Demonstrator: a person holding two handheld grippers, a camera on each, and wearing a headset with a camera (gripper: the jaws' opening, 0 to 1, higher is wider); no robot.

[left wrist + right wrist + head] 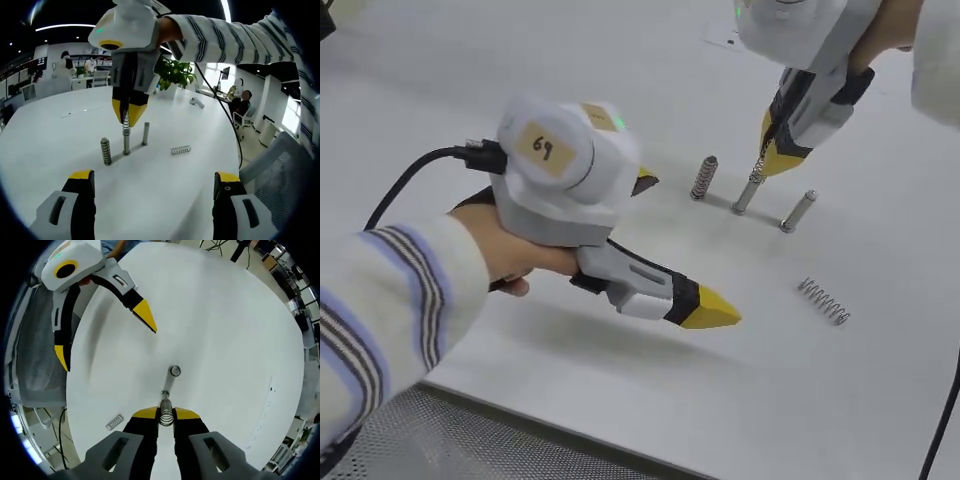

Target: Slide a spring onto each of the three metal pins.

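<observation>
A small coiled steel spring (pixel 166 416) is pinched in the yellow-tipped right tongs (pixel 776 158), upper right of the head view, lined up over the middle metal pin (pixel 747 195) for threading, with the left tongs (pixel 154 176) held wide and clear.

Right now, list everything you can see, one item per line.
Table: one, white, under everything.
Pin wearing a spring: one, silver, upright, one end of the row.
Middle pin: one, silver, upright, below the right tongs.
Bare pin: one, silver, upright, other end of the row.
Held spring: one, silver, at the middle pin's top.
Loose spring: one, silver, lying flat beside the pins.
Potted plant: one, green, beyond the table.
Sleeve: one, striped, behind the left tongs.
Left tongs: grey, yellow tips, open.
Right tongs: same colours, shut on the held spring.
</observation>
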